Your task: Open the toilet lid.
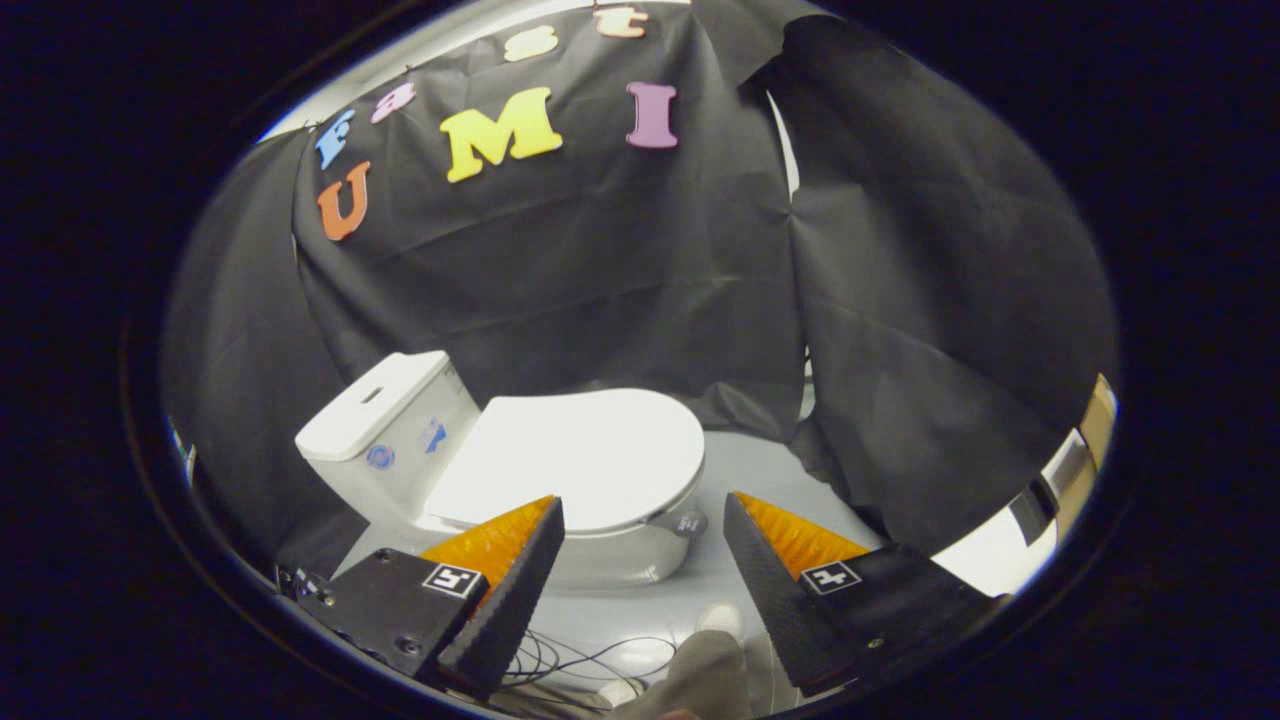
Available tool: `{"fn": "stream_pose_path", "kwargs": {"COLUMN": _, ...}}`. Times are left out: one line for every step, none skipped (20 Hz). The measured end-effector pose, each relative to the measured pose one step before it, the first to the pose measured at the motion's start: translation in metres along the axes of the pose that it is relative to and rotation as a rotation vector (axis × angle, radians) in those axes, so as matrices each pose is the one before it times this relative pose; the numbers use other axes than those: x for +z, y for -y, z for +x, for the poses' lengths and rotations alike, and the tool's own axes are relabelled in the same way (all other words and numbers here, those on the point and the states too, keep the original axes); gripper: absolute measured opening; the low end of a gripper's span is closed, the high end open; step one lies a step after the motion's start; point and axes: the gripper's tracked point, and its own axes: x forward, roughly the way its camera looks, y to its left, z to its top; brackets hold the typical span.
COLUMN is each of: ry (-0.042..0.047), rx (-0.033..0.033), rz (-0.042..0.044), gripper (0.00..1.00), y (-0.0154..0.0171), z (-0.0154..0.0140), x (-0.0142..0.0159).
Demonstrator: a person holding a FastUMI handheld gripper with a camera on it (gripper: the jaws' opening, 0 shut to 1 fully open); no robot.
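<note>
While its fingers stand spread wide with nothing between them, the gripper (643,510) hovers above the floor (740,470). Just beyond the fingertips sits the white, glossy toilet (620,560), its smooth oval lid (580,450) closed flat; small blue stickers on the boxy tank (385,420) are unreadable.

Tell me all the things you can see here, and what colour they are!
toilet: one, white, on the floor beyond the tongs
toilet lid: one, white, lying shut on the bowl
tank: one, white, behind the lid
black cloth: dark booth wall behind the toilet
floor: pale grey, beside the toilet
cables: a few, dark, on the floor between the fingers
shoe: one, white, near the cables
trouser leg: one, greyish, above that shoe
tongs: one pair, open, holding nothing
</note>
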Motion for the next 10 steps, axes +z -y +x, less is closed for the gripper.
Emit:
{"fn": "stream_pose_path", "kwargs": {"ry": -0.03304, "rx": 0.00960, "rz": 0.01202, "gripper": 1.00, "y": 0.00131, "z": 0.01006, "x": -0.00208}}
{"fn": "stream_pose_path", "kwargs": {"ry": -0.02744, "rx": 0.00884, "rz": 0.01494, "gripper": 1.00, "y": 0.00377, "z": 0.00883, "x": -0.00325}}
{"fn": "stream_pose_path", "kwargs": {"ry": -0.02732, "rx": 0.00745, "rz": 0.01234, "gripper": 1.00, "y": 0.00407, "z": 0.00717, "x": -0.00251}}
{"fn": "stream_pose_path", "kwargs": {"ry": -0.02517, "rx": 0.00283, "rz": 0.01411, "gripper": 1.00, "y": 0.00468, "z": 0.00656, "x": -0.00488}}
{"fn": "stream_pose_path", "kwargs": {"ry": -0.02812, "rx": 0.00616, "rz": 0.01140, "gripper": 1.00, "y": 0.00307, "z": 0.00818, "x": -0.00184}}
{"fn": "stream_pose_path", "kwargs": {"ry": -0.02227, "rx": 0.00906, "rz": 0.01191, "gripper": 0.99, "y": 0.00107, "z": 0.00925, "x": -0.00137}}
{"fn": "stream_pose_path", "kwargs": {"ry": -0.02715, "rx": 0.00454, "rz": 0.01009, "gripper": 0.99, "y": 0.00143, "z": 0.01106, "x": -0.00129}}
{"fn": "stream_pose_path", "kwargs": {"ry": -0.02440, "rx": 0.00948, "rz": 0.01166, "gripper": 0.99, "y": 0.00024, "z": 0.01088, "x": 0.00012}}
{"fn": "stream_pose_path", "kwargs": {"ry": -0.02577, "rx": 0.00349, "rz": 0.01577, "gripper": 0.99, "y": 0.00128, "z": 0.00928, "x": 0.00004}}
{"fn": "stream_pose_path", "kwargs": {"ry": -0.02824, "rx": 0.00430, "rz": 0.01574, "gripper": 0.99, "y": 0.00345, "z": 0.01228, "x": -0.00125}}
